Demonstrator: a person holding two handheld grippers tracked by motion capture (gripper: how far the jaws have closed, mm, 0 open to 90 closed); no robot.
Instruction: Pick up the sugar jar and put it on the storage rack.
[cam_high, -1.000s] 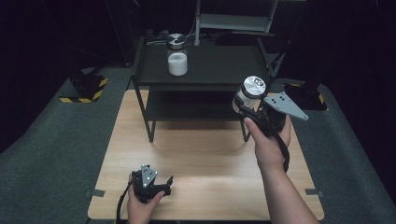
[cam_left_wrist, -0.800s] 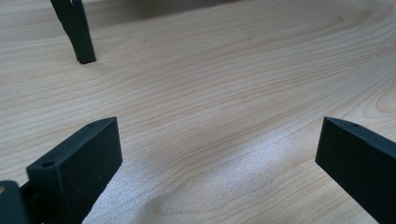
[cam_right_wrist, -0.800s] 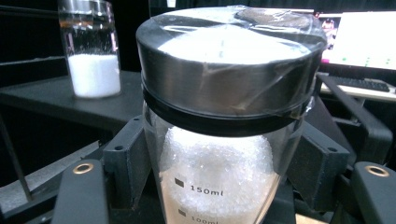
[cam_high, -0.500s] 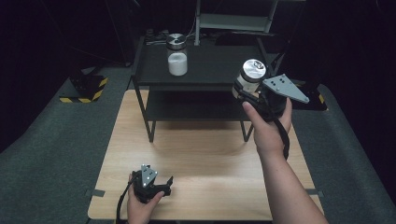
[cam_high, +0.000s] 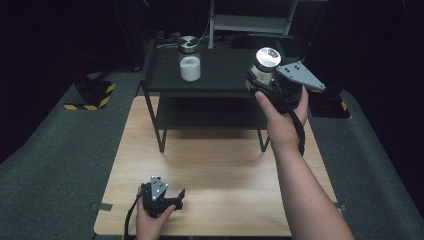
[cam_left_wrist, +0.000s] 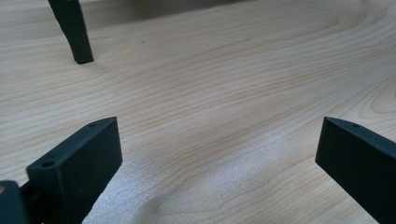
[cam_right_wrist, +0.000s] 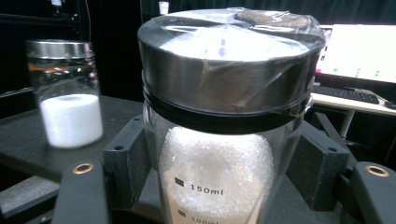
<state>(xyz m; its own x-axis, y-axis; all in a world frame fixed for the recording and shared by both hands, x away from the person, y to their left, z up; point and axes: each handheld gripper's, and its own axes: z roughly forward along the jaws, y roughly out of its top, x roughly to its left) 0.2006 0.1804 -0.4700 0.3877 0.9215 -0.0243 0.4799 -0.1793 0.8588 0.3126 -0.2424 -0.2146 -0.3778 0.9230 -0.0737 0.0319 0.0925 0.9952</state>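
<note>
While it stands upright, long axis vertical and silver lid on top, the jar (cam_right_wrist: 219, 140) of white granules sits pinched between the right gripper (cam_high: 267, 82) jaws, above the right end of the black shelf (cam_high: 225, 70). A second jar (cam_high: 189, 58) stands on that shelf in the dark room. Below, the left gripper (cam_high: 162, 196) rests low over the wooden table (cam_high: 225, 175), jaws spread wide apart. The right forearm reaches forward.

Dark room, grey floor (cam_high: 55, 165) (carpeted), lit monitor (cam_right_wrist: 357, 58) behind.
</note>
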